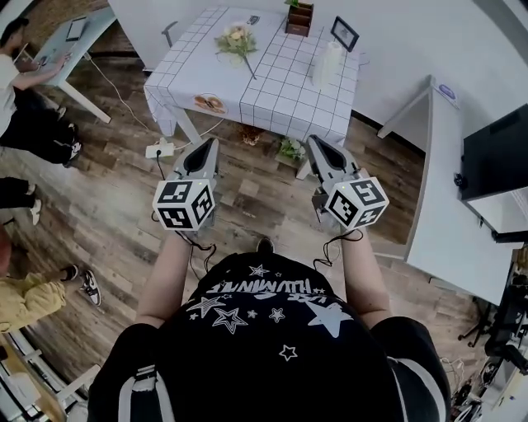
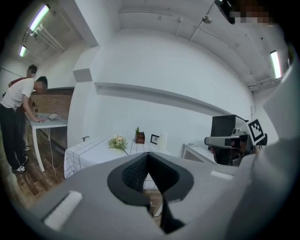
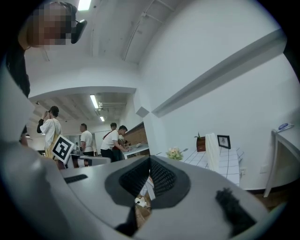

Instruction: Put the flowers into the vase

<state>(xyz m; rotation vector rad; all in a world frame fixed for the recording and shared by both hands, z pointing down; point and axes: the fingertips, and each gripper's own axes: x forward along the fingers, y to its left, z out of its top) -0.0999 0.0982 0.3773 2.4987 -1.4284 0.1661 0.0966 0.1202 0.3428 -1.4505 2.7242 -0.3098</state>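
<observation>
Both claws are empty & fully closed. The left gripper (image 1: pixel 210 145) has its jaws pressed together w/ nothing between them, and so does the right gripper (image 1: pixel 314 140) (each gripper's own view shows the dark ribbed pads meeting in a tight V, w/ only floor showing through the gap below). They are held out side by side in front of the wearer's black star-print shirt (image 1: pixel 272 330). The marker cubes face the body and the tips point toward the table (image 1: pixel 272 95), well apart from it.

The flowers (image 1: pixel 237 39), a small pale bunch w/ green leaves, lie on the table's white grid-pattern cloth toward its far-left part. The vase (image 1: pixel 327 63), tall & whitish, stands upright on the right side of the same table, apart from the flowers. Beyond it at the far edge are a dark picture frame (image 1: pixel 344 33) and a brown planter box (image 1: pixel 299 18). A flat brownish item (image 1: pixel 209 103) sits near the front-left corner, too small to ID.

On the wood floor (image 1: pixel 107 214) by the table's near-left leg lies a white power strip (image 1: pixel 159 150). At right is a white desk (image 1: pixel 450 206) w/ a dark monitor (image 1: pixel 495 152). A bystander (image 1: pixel 25 99) leans at another table on the left.
</observation>
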